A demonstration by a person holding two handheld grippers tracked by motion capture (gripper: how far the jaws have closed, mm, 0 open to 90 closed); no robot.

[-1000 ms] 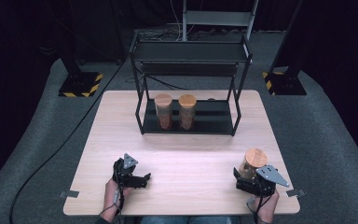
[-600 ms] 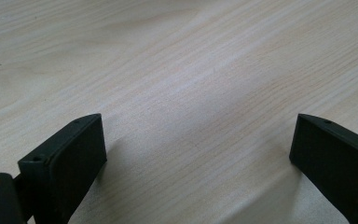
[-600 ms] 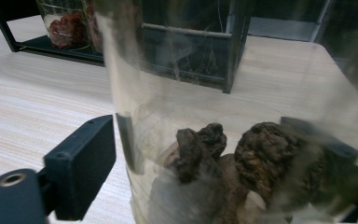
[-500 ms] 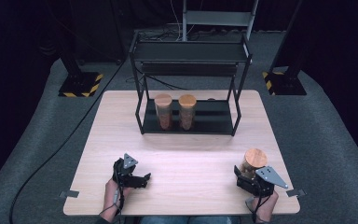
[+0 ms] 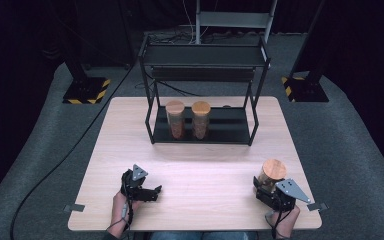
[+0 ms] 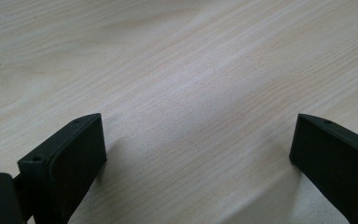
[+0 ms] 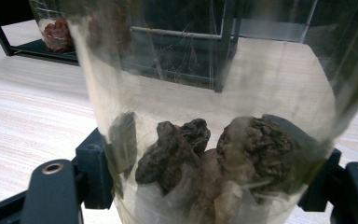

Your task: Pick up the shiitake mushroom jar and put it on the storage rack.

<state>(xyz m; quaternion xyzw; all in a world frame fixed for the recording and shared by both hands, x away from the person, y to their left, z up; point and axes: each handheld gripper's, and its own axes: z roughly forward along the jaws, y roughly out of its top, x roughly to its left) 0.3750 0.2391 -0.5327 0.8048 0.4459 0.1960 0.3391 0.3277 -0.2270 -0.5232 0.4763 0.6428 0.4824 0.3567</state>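
A clear glass jar (image 5: 272, 172) with a round wooden lid stands on the wooden table (image 5: 205, 170) at the front right. In the right gripper view the jar (image 7: 205, 93) holds brown lumpy pieces. My right gripper (image 5: 267, 187) has just been closing with the jar between its jaws, and it is now shut on the jar's lower part (image 7: 214, 177), one black pad against each side of the glass. My left gripper (image 5: 156, 193) rests at the front left with its jaws open over bare wood (image 6: 196, 154), nothing between them.
A black two-level metal rack (image 5: 202, 135) stands at the back middle of the table. Two more wooden-lidded jars (image 5: 175, 119) (image 5: 200, 120) with reddish-brown contents sit side by side on its lower shelf. Dark stands and cables lie on the grey floor behind.
The right gripper's jaws have drawn in against the jar. Both hands and the jar stay where they were.
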